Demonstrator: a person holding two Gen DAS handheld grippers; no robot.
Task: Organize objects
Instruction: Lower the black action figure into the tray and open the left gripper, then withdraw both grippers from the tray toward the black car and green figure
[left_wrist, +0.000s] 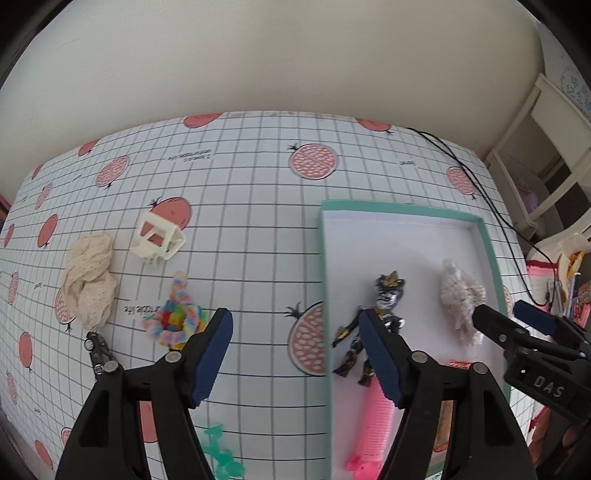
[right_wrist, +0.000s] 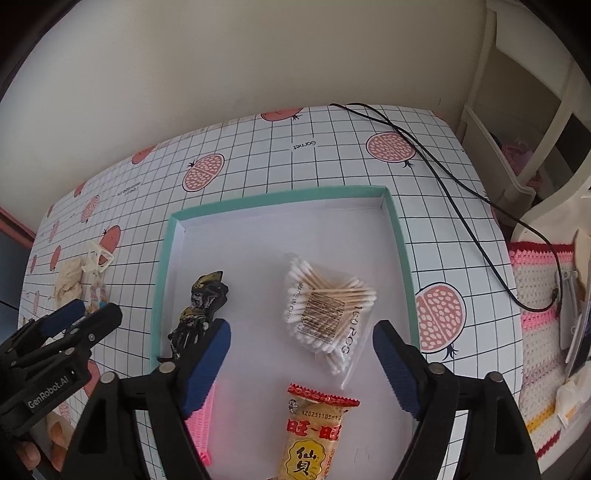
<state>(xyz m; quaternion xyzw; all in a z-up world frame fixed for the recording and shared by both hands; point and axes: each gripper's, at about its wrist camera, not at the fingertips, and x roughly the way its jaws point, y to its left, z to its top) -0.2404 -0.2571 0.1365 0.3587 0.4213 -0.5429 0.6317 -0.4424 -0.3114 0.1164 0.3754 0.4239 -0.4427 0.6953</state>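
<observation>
A teal-rimmed white tray (left_wrist: 487, 236) (right_wrist: 397, 221) holds a black-gold figurine (left_wrist: 388, 295) (right_wrist: 203, 299), a bag of cotton swabs (left_wrist: 461, 295) (right_wrist: 328, 302), a pink comb (left_wrist: 373, 424) (right_wrist: 201, 424) and a yellow snack packet (right_wrist: 314, 435). On the table lie a cream cloth (left_wrist: 88, 280), a cream hair claw (left_wrist: 159, 236), a rainbow scrunchie (left_wrist: 173, 317), a black clip (left_wrist: 98, 350) and a teal clip (left_wrist: 221, 454). My left gripper (left_wrist: 295, 343) is open and empty over the tray's left rim. My right gripper (right_wrist: 301, 354) is open and empty above the swabs.
A black cable (right_wrist: 443, 177) crosses the table's far right corner. A white shelf unit (right_wrist: 517, 122) stands to the right, with a crocheted pink-and-white mat (right_wrist: 539, 325) below it. A wall runs along the table's far edge.
</observation>
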